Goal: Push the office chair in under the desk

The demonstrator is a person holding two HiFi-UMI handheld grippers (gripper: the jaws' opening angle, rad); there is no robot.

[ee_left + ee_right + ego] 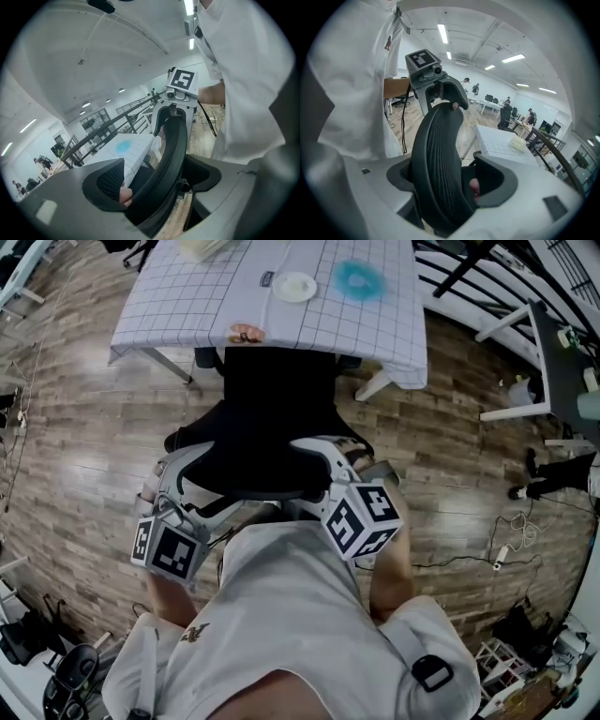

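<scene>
Office chair (pixel 272 413), black with mesh back, is clenched in left tongs (pixel 157 180) and right tongs (pixel 449 180).

My left claw (pixel 176 486) and right claw (pixel 328 454) clasp the black office chair (pixel 272 418) at the 2 upper corners of its backrest. The chair's far side disappears under the counter (pixel 384 338), which is draped in checked cloth. On it, 1 white plate (pixel 295 286) sits beside a blue disc (pixel 359 279). Wooden floor (pixel 84 456) lies around.
</scene>
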